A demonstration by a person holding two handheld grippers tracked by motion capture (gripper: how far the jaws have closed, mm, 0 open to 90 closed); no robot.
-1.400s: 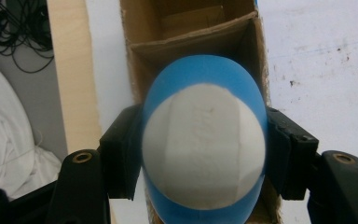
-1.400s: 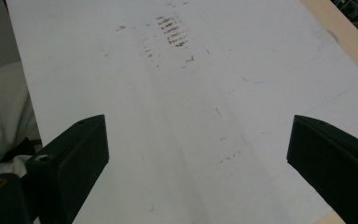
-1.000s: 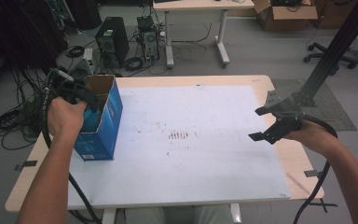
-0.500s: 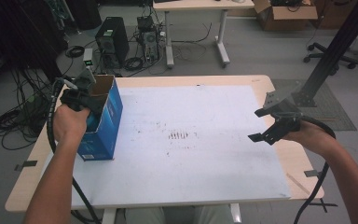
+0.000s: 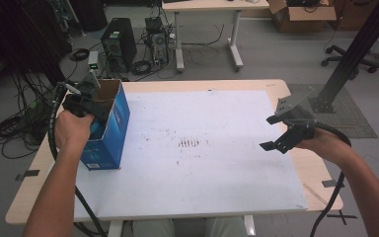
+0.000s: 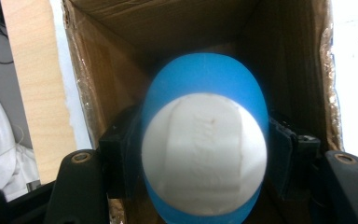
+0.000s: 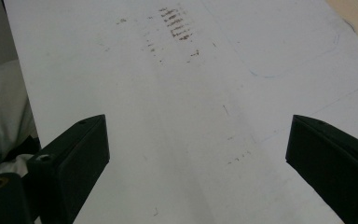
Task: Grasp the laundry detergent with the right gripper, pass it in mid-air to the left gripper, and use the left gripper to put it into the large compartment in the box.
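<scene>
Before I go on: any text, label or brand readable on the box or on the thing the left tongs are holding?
None can be read.
Blue cardboard box: a pale print patch low on its side, too small and blurred to read.
Blue object with a white end, gripped in the left tongs inside the box: faint raised marks on the white face, not legible.
White table mat: brown smudges only, no writing.

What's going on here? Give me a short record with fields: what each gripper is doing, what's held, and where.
Left gripper: shut on a blue and white egg-shaped object
Where: at the open top of the blue cardboard box
Box position: left part of the table
Right gripper: open, nothing between its jaws, above the white board
</scene>
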